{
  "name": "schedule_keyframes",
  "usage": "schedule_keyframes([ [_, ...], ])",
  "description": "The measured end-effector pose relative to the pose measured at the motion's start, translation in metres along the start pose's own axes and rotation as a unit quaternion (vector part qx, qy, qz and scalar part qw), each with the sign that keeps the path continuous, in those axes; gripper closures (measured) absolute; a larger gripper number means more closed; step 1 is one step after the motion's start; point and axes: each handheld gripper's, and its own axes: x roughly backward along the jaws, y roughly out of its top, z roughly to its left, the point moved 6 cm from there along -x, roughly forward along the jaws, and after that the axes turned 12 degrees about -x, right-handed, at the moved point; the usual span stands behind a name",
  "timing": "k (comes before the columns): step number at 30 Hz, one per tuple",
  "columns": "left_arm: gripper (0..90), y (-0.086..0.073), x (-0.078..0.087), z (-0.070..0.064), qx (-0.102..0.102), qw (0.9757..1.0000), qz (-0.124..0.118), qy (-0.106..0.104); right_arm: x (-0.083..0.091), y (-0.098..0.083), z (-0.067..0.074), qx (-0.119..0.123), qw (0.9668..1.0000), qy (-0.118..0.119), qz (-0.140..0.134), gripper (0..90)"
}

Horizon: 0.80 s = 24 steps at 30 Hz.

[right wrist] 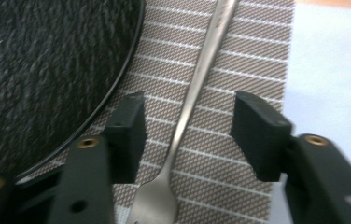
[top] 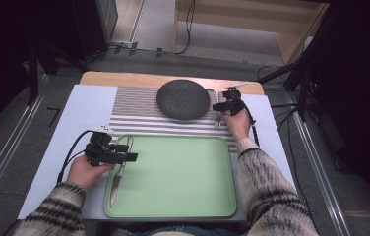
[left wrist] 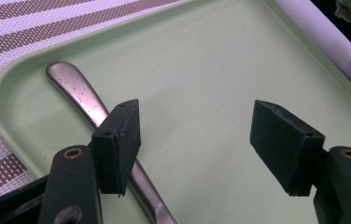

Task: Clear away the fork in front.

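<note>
A metal knife [top: 118, 178] lies along the left side of the light green tray [top: 183, 172]. My left gripper [top: 129, 153] hovers over the knife's handle end. In the left gripper view the jaws [left wrist: 206, 135] stand wide apart, and the knife handle [left wrist: 78, 91] runs under the left pad without being gripped. A fork [top: 217, 122] lies on the striped placemat [top: 134, 113], right of a dark round plate [top: 183, 99]. My right gripper [top: 221, 105] is low over it. The fork's stem [right wrist: 197, 84] passes between the jaws [right wrist: 187, 130], with a gap to each pad.
The plate's rim [right wrist: 117, 93] lies close to the left jaw in the right gripper view. The mat rests on a white sheet [top: 82, 113] covering the table. Cables and dark stands surround the table on the floor.
</note>
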Motion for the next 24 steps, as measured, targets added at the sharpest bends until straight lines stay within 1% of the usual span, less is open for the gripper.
schedule_keyframes([
  [1,34.1,-0.0001,-0.0002,0.0,0.0,1.0,0.0,-0.001,-0.0004,-0.0008,0.0007,0.0,1.0,0.002,0.004,46.4],
  [3,34.1,-0.0001,-0.0002,0.0,-0.001,1.0,0.001,-0.001,-0.002,-0.0021,0.0015,0.005,0.9999,-0.004,0.011,49.9],
  [7,34.1,-0.0001,-0.0003,0.0,-0.001,1.0,0.001,-0.001,-0.0022,-0.0021,0.0043,0.011,0.9994,-0.022,0.023,58.4],
  [11,34.1,-0.0003,-0.0004,0.0005,-0.001,1.0,0.002,0.002,-0.0021,-0.0011,0.0067,0.019,0.9978,-0.054,0.033,69.0],
  [12,34.1,-0.0004,-0.0003,0.0007,-0.001,1.0,0.003,0.003,-0.0023,-0.0003,0.0068,0.016,0.9974,-0.06,0.036,73.6],
  [13,34.1,-0.0005,-0.0004,0.0009,-0.001,1.0,0.004,0.003,-0.0024,0.0,0.0065,0.013,0.9975,-0.058,0.038,74.3],
  [14,34.1,-0.0005,-0.0007,0.001,-0.001,1.0,0.003,0.003,-0.0026,0.0007,0.0063,0.0,0.9974,-0.06,0.041,75.2],
  [16,34.1,-0.0007,-0.001,0.0013,-0.001,1.0,0.004,0.003,-0.0028,0.0013,0.0069,-0.002,0.997,-0.064,0.044,76.3],
  [19,34.1,-0.001,-0.0013,0.0016,-0.001,1.0,0.005,0.003,-0.0032,0.0018,0.006,-0.012,0.9967,-0.068,0.041,81.7],
  [24,34.1,-0.0009,-0.001,0.002,0.0,1.0,0.004,0.003,-0.003,0.0018,0.0047,-0.023,0.997,-0.062,0.041,82.1],
])
